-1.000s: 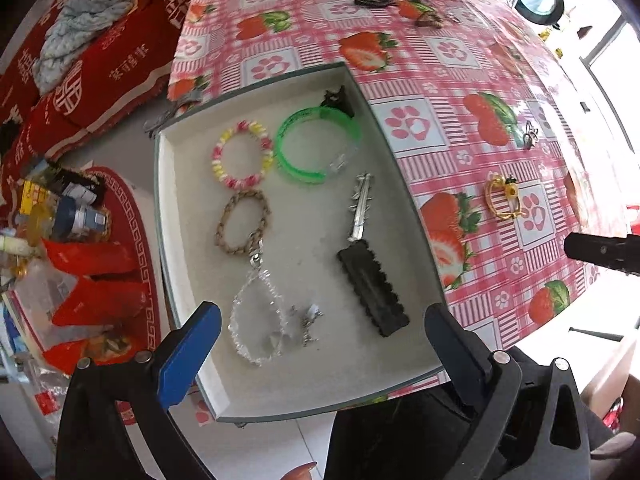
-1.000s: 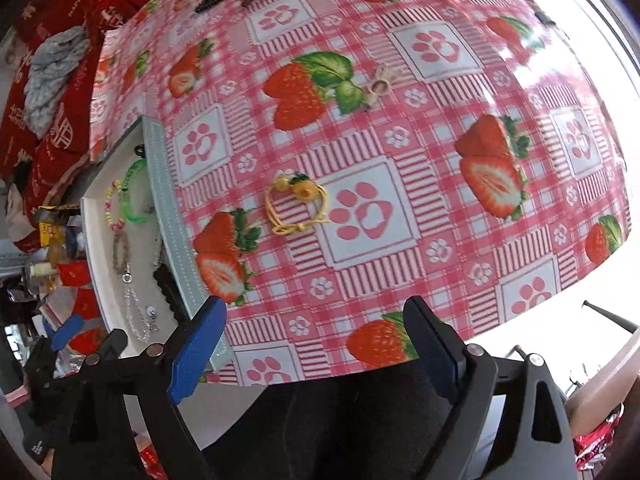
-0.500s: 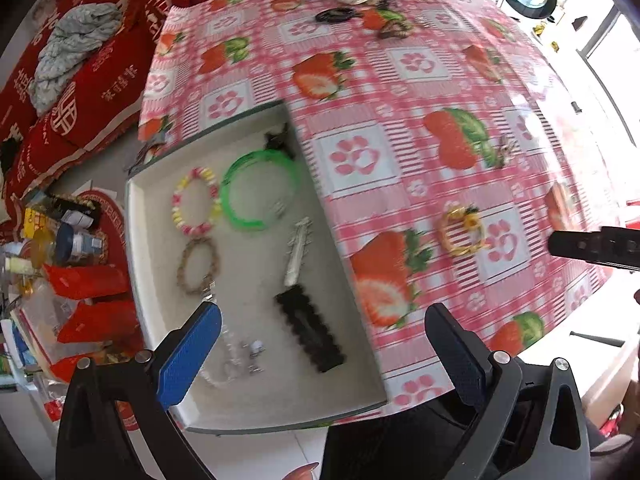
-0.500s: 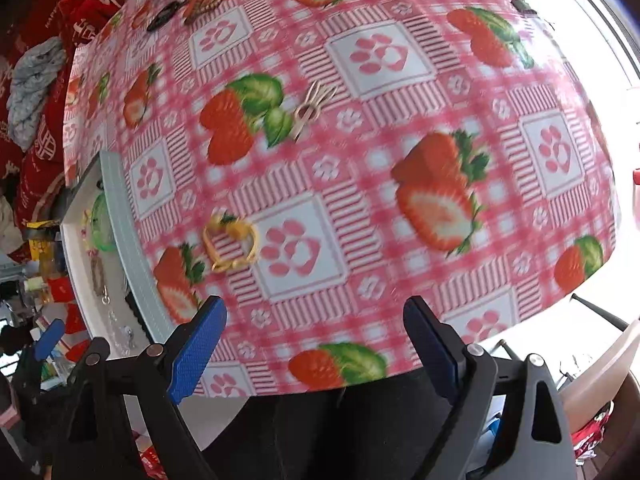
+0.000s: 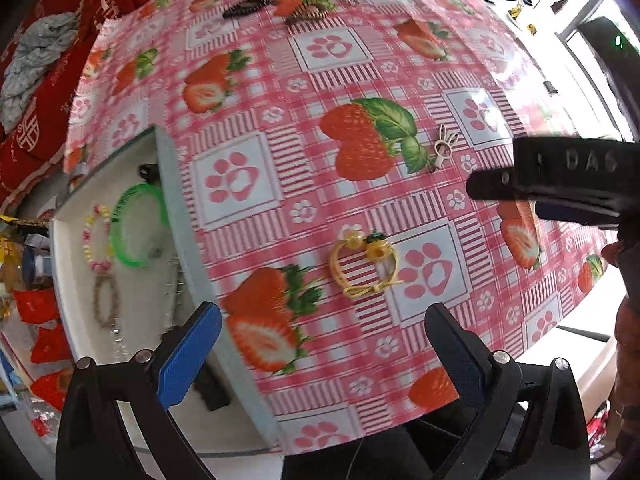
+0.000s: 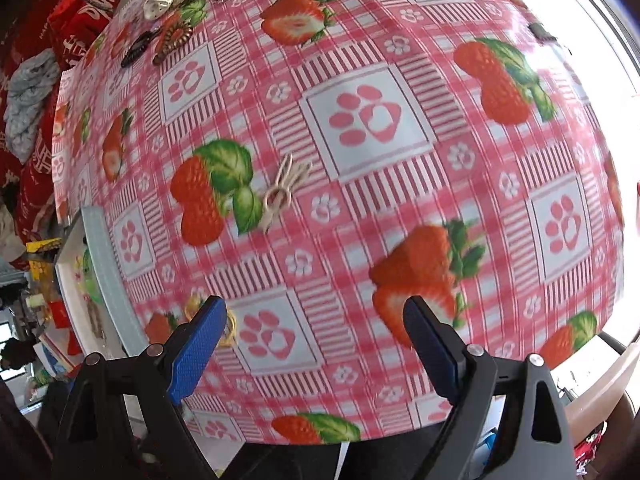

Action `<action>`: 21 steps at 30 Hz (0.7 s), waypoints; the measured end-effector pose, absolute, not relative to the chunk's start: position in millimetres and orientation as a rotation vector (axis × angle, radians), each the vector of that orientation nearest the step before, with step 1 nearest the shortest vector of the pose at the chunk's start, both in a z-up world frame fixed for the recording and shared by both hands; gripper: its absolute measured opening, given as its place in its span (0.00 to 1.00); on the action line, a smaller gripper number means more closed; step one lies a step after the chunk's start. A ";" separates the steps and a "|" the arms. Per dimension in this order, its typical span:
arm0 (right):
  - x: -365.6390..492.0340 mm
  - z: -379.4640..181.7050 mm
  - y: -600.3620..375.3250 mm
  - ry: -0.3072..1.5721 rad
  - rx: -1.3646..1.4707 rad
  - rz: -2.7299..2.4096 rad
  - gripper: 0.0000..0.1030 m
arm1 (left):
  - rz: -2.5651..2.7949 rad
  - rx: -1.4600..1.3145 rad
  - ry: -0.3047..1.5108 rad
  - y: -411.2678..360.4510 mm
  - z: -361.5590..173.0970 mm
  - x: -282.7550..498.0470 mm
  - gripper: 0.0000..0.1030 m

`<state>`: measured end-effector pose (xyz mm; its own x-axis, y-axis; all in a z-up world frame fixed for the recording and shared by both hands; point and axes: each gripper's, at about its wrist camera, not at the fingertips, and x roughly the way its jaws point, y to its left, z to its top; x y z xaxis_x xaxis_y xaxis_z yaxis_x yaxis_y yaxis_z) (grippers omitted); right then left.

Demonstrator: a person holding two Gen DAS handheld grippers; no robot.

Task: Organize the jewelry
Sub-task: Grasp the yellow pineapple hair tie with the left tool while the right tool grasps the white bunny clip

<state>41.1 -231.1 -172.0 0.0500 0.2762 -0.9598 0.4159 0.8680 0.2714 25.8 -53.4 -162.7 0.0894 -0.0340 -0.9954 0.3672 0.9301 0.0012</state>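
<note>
White tray with bracelets lies at the left tabletop edge. The yellow bracelet rests just ahead of the left tongs, gaping and empty; the right tongs, likewise spread, hover nearer the hair clip.

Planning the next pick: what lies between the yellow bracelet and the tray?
Only bare strawberry tablecloth between the yellow bracelet and tray, per the left wrist view.

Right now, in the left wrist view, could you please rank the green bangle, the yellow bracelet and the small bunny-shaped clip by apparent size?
1. green bangle and yellow bracelet: they look about alike, and fisheye distortion and blur prevent ranking.
2. bunny-shaped clip: clearly smallest.
</note>
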 end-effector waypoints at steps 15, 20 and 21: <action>94.0 -199.6 -220.0 1.535 0.485 -0.107 0.71 | -0.210 0.253 1.447 -64.2 -203.9 34.8 1.00; 103.7 -202.1 -198.2 1.531 0.337 -0.109 0.63 | -0.204 0.241 1.466 -64.4 -217.1 27.5 1.00; 104.5 -202.1 -192.4 1.531 0.293 -0.109 0.61 | -0.207 0.242 1.471 -65.3 -220.2 24.7 1.00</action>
<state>104.5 -192.4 -202.1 0.0426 0.1124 -0.9927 0.2516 0.9604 0.1195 24.7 -65.3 -220.2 0.0898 0.0094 -0.9959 0.2844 0.9581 0.0347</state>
